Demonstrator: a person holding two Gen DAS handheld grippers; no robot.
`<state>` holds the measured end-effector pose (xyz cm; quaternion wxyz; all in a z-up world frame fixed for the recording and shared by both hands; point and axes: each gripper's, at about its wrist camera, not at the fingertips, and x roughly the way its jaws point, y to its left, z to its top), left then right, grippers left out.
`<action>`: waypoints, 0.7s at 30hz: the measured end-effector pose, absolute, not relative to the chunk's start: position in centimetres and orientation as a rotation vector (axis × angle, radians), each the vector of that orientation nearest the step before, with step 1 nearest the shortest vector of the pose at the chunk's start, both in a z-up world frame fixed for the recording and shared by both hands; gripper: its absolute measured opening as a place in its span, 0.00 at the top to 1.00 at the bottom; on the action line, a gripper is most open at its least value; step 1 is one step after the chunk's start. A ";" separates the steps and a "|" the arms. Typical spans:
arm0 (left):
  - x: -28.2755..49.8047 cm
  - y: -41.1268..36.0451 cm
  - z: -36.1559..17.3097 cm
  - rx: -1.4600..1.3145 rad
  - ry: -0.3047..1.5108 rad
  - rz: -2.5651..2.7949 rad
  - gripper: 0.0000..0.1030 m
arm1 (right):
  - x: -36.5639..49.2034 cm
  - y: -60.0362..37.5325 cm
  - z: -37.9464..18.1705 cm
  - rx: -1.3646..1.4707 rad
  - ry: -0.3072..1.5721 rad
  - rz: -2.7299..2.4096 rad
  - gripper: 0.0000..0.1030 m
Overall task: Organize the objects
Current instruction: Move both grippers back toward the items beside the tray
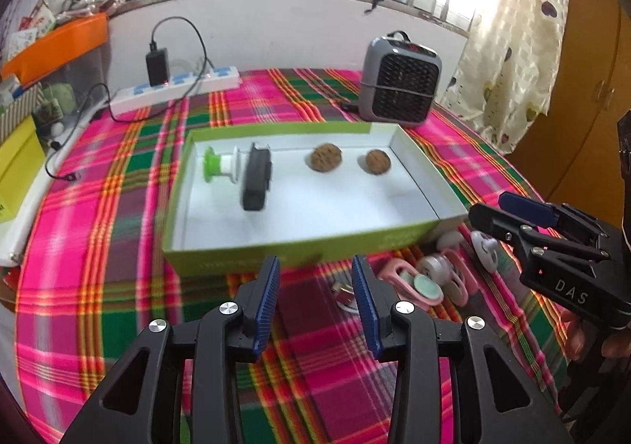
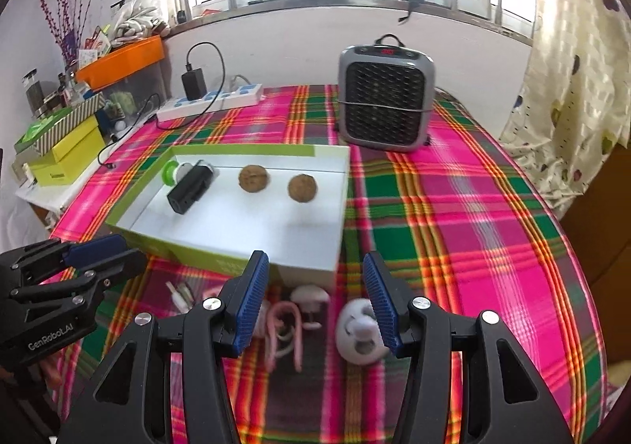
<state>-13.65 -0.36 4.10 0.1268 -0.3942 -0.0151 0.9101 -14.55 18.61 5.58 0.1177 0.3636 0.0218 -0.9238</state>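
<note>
A shallow green box (image 1: 276,250) with a white inside lies on the plaid cloth. It holds a black adapter (image 1: 256,179), a green-and-white spool (image 1: 221,164) and two walnuts (image 1: 325,156). The box also shows in the right wrist view (image 2: 221,258). In front of it lie pink and white pacifier clips (image 1: 430,274) and a white pacifier (image 2: 361,333). My left gripper (image 1: 315,286) is open and empty, in front of the box's near wall. My right gripper (image 2: 313,302) is open and empty, above the clips, with the white pacifier by its right finger.
A grey fan heater (image 2: 384,104) stands behind the box. A white power strip (image 1: 173,88) with a black charger and cables lies at the back left. Yellow and orange boxes (image 2: 63,156) stack at the left. A curtain (image 2: 572,88) hangs at the right.
</note>
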 end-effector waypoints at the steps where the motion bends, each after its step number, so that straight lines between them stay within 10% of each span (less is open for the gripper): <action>1: -13.6 -0.1 3.9 -1.158 -0.047 2.636 0.64 | -14.4 18.9 5.5 1.065 0.066 -2.709 0.50; 21: -13.6 3.2 1.7 -1.287 -0.019 2.567 0.61 | -13.1 23.3 3.4 1.140 0.029 -2.736 0.50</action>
